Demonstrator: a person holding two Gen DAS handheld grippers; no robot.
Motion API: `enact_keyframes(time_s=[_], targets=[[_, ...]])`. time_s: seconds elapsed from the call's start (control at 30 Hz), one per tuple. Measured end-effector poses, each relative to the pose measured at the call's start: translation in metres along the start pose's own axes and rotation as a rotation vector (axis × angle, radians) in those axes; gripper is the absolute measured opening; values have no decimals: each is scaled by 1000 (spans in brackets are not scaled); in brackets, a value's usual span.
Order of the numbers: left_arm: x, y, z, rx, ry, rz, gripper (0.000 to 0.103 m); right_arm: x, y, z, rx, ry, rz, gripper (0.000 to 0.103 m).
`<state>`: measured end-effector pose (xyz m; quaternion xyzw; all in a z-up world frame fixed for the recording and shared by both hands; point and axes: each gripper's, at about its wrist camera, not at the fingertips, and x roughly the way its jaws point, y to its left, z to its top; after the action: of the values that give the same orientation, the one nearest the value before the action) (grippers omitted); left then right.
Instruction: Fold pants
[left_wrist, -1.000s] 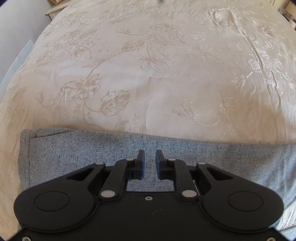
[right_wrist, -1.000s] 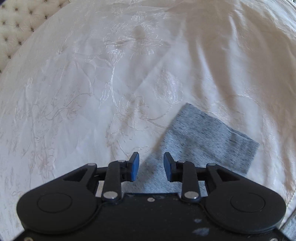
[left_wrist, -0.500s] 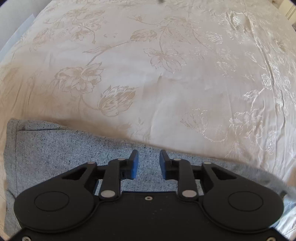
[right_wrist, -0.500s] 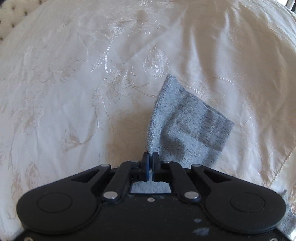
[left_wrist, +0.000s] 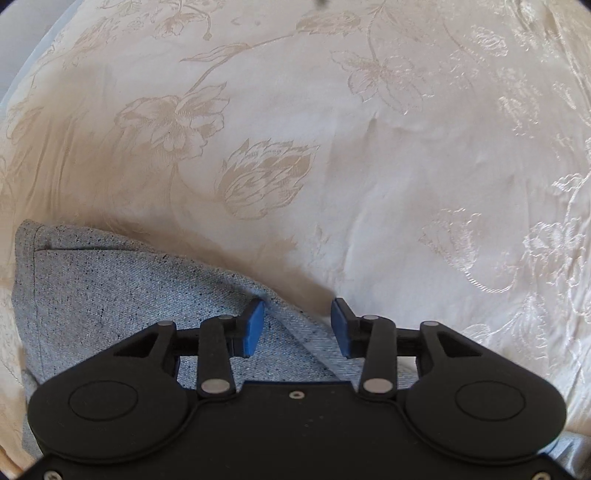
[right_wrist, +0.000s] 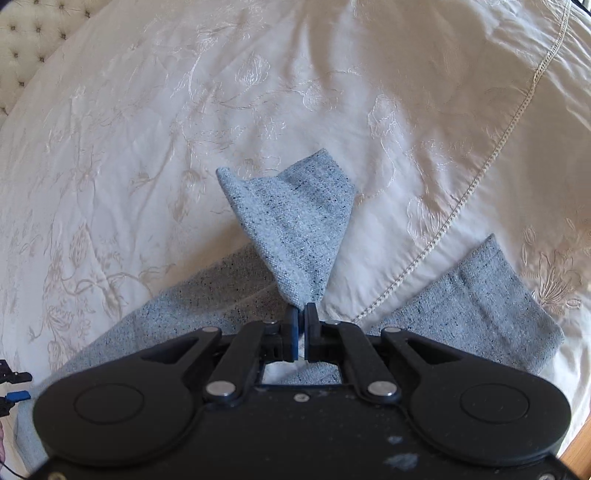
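Note:
Grey speckled pants (left_wrist: 122, 291) lie on a cream floral bedspread (left_wrist: 332, 147). My left gripper (left_wrist: 297, 326) is open, its blue pads on either side of a raised fold edge of the waist end. My right gripper (right_wrist: 300, 325) is shut on a pant leg end (right_wrist: 295, 229), which is lifted off the bed and stands up in front of the jaws. The other leg (right_wrist: 480, 299) lies flat to the right. The left gripper's tip shows at the far left edge of the right wrist view (right_wrist: 13, 387).
The bedspread (right_wrist: 147, 129) has a corded seam (right_wrist: 480, 177) running diagonally at right. A tufted headboard (right_wrist: 26, 29) is at the top left. A wooden floor strip (right_wrist: 580, 443) marks the bed's edge at the bottom right.
My right gripper shut on the pant leg end and lifted it, so the second leg came into view. My left gripper opened wider and shifted to the pants' folded edge.

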<state>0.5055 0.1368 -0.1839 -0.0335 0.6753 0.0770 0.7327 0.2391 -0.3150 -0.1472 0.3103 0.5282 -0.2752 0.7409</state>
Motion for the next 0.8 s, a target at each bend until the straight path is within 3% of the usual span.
enact_keyframes(time_s=[0.13,0.2,0.27,0.33,0.47,0.57,0.67,0.8], targets=[[20,-1,4,-10,50,21,50,2,6,0,-4,-15,15,3],[17,3,5,-59,38,11,6,3,7,2,-6,-21,22,3],[-4,13,0,-101,-1,-19,5,2,8,6,-12,-27,29,3],[-46,26,-19,-126,-101,-57,5,-6,10,11,-21,-53,46,3],[-146,63,-99,-107,-323,-152,5,-55,2,16,-30,-154,105,3],[-175,96,-170,-85,-356,-180,5,-95,-17,3,-27,-199,129,3],[-146,114,-232,-70,-274,-103,5,-111,-50,-28,20,-161,101,3],[-54,116,-286,-29,-143,30,4,-74,-79,-77,32,-39,-16,3]])
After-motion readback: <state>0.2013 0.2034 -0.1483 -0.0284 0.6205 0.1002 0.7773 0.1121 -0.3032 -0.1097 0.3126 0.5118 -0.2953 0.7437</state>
